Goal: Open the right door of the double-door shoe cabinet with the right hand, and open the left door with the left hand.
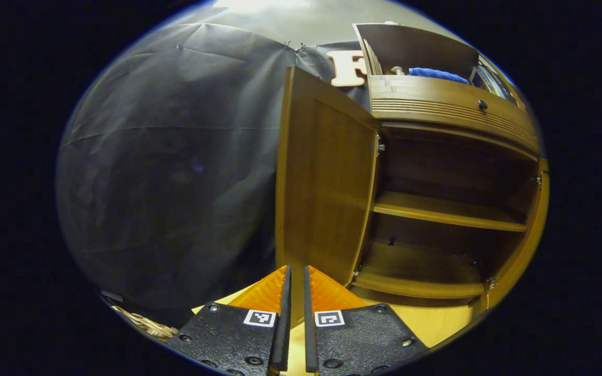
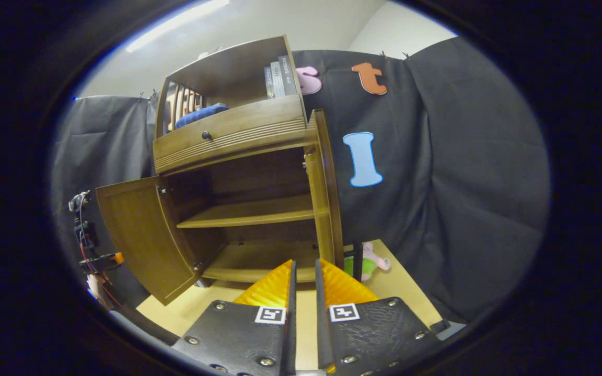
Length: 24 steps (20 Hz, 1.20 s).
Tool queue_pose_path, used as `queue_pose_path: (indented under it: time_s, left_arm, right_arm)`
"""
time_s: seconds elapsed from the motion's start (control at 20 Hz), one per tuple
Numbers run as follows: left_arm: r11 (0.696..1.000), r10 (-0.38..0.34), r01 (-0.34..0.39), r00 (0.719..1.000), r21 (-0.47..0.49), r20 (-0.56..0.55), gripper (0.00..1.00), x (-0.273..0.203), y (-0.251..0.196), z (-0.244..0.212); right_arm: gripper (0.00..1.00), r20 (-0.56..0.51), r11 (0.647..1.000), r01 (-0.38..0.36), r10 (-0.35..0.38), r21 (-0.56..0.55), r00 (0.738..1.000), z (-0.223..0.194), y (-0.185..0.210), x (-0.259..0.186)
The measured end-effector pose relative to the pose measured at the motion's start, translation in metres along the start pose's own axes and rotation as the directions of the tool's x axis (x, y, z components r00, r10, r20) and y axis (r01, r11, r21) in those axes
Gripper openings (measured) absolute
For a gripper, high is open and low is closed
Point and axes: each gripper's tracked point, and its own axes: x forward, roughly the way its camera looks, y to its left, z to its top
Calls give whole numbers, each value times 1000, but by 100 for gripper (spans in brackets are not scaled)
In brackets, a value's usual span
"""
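Both doors of the brown wooden double-door shoe cabinet stand wide open, so by my reading the task is as good as done and the step in hand is simply backing clear. In the left gripper view, the left gripper sits low and near, its 2 fingers drawn close together with just a thin slit between them and nothing held, lined up with the near edge of the brown panelled left door, which swings out to the left of the opening; whether the tips touch that edge I cannot tell. In the right gripper view, the right gripper is likewise nearly closed on empty air, pointing at the foot of the brown right door, seen almost edge-on on the right side of the cabinet. Inside, 1 bare wooden middle shelf and the cabinet floor are exposed. Above runs a ribbed wooden drawer front with a small dark knob, and on top lies a blue folded cloth beside some upright books. A pink and green soft toy lies on the pale yellow tabletop to the far right. Next move, I'd judge: draw both grippers back toward the near side, with no need to grip anything.
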Motion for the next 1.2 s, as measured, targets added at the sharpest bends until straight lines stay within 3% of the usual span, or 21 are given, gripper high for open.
queue_pose_path:
  time_s: [0.25, 0.3, 0.35, 0.4, 0.55, 0.6, 0.65, 0.7, 0.75, 0.8, 0.85, 1.0, 1.05, 1.1, 1.15, 1.2]
  left_arm:
    - [997, -70, 70, 998, 30, 6, 13, -5, -28, 1]
    - [996, -80, 79, 997, 44, 10, 5, -6, -35, 2]
    - [994, -92, 91, 996, 56, 10, 5, -6, -41, 2]
    - [992, -105, 104, 994, 65, 14, 13, -7, -47, 4]
    - [985, -145, 141, 989, 100, 32, 13, -7, -57, 6]
    - [982, -155, 150, 987, 113, 35, 5, -7, -60, 7]
    - [979, -168, 162, 985, 123, 38, 13, -10, -64, 7]
    - [975, -185, 178, 982, 129, 43, 13, -12, -69, 9]
    - [971, -207, 199, 977, 131, 48, 5, -16, -75, 11]
    - [966, -230, 222, 972, 131, 49, 5, -18, -82, 13]
    - [961, -250, 242, 967, 134, 50, 13, -19, -88, 13]
    - [943, -310, 301, 950, 140, 47, 13, -31, -109, 19]
    - [935, -336, 326, 940, 139, 54, 5, -35, -118, 23]
    - [926, -360, 349, 931, 142, 62, 13, -40, -126, 29]
    - [918, -383, 369, 921, 148, 77, 9, -46, -135, 37]
    - [909, -405, 388, 909, 155, 95, 13, -51, -142, 47]
  right_arm:
    - [16, 4, 1000, 15, -15, 2, 1000, 0, -4, -6]
    - [16, 4, 1000, 19, -19, 6, 1000, 0, -5, -7]
    - [16, 3, 1000, 24, -24, 7, 1000, -2, -6, -9]
    - [16, 1, 1000, 30, -30, 9, 1000, -3, -7, -11]
    - [16, -4, 999, 44, -44, 14, 999, -8, -12, -17]
    - [16, -5, 999, 48, -48, 16, 999, -8, -13, -18]
    - [16, -3, 998, 52, -52, 17, 999, -8, -14, -20]
    - [16, -1, 998, 56, -56, 18, 998, -8, -15, -22]
    - [16, 1, 998, 58, -58, 19, 998, -8, -15, -23]
    - [16, 2, 998, 59, -59, 19, 998, -7, -14, -24]
    - [16, 1, 998, 59, -59, 18, 998, -9, -14, -25]
    - [16, 3, 999, 51, -51, 9, 999, -9, -5, -27]
    - [16, 9, 999, 50, -50, 2, 999, -6, -2, -28]
    - [16, 18, 999, 47, -47, -5, 999, -2, 2, -28]
    - [16, 30, 999, 43, -42, -14, 999, 3, 6, -27]
    - [16, 45, 999, 37, -36, -22, 998, 9, 12, -26]
